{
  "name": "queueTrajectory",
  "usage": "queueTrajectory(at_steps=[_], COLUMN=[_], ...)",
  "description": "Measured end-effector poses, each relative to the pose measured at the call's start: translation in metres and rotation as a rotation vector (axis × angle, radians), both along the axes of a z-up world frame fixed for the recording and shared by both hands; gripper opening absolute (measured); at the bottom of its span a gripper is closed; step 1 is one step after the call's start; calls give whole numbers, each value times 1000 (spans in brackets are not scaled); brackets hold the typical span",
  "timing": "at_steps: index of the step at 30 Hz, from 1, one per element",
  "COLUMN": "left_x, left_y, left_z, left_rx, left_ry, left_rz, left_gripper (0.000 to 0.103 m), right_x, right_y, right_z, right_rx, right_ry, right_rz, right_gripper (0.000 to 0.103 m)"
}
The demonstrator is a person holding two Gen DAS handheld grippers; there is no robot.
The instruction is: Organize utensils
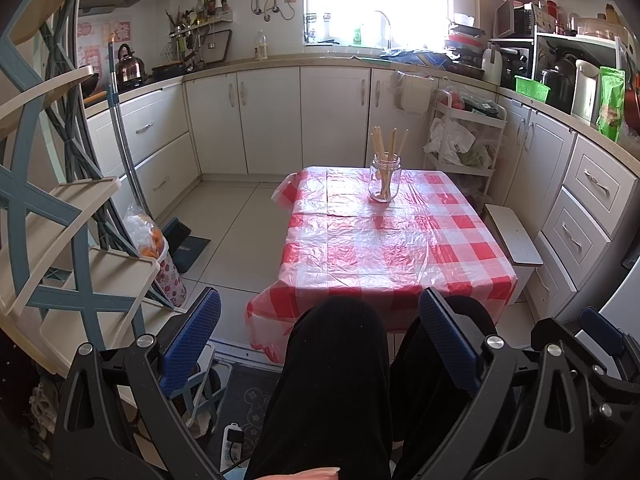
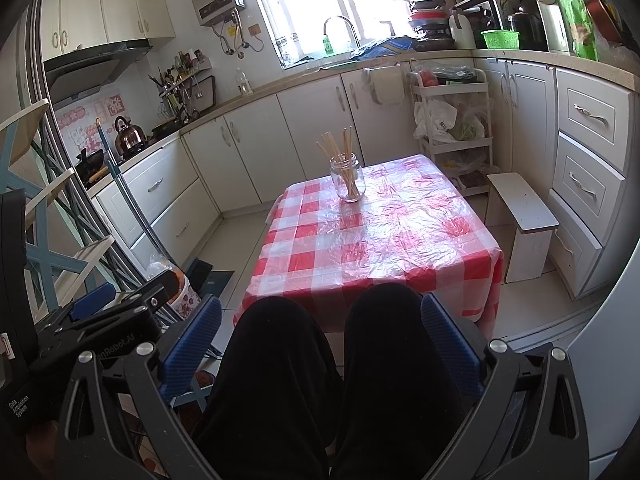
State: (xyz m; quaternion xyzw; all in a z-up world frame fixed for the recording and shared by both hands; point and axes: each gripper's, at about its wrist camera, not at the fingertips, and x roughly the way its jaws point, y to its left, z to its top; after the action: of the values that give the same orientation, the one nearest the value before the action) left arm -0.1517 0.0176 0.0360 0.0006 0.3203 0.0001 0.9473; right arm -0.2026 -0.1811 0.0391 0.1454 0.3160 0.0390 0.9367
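Chopsticks (image 1: 387, 152) are seen standing nearly upright, slightly fanned, in a clear glass jar (image 1: 385, 178) near the far edge of the desk (image 1: 400, 248); nothing else is seen on its red-checked cover. Both the left gripper (image 1: 320, 340) and the right gripper (image 2: 322, 340) are held open and empty, low over the person's knees (image 2: 320, 360) beyond the near edge. The jar lies straight ahead of both, well apart; neither is judged clearly nearer.

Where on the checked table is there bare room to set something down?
Nearly all of it: the table is bare from the jar of chopsticks at the far edge to the near edge by the person's knees. Only the jar's spot is taken.
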Motion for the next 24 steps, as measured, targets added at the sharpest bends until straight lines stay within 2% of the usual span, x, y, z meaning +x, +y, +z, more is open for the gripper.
queueTrajectory(at_steps=[24], left_x=[0], left_y=[2], left_z=[0], left_rx=[2], left_ry=[0], left_rz=[3], left_gripper=[95], right_x=[0], right_y=[1], right_z=[0], right_rx=[0], right_ry=[0], right_rz=[0], right_gripper=[96])
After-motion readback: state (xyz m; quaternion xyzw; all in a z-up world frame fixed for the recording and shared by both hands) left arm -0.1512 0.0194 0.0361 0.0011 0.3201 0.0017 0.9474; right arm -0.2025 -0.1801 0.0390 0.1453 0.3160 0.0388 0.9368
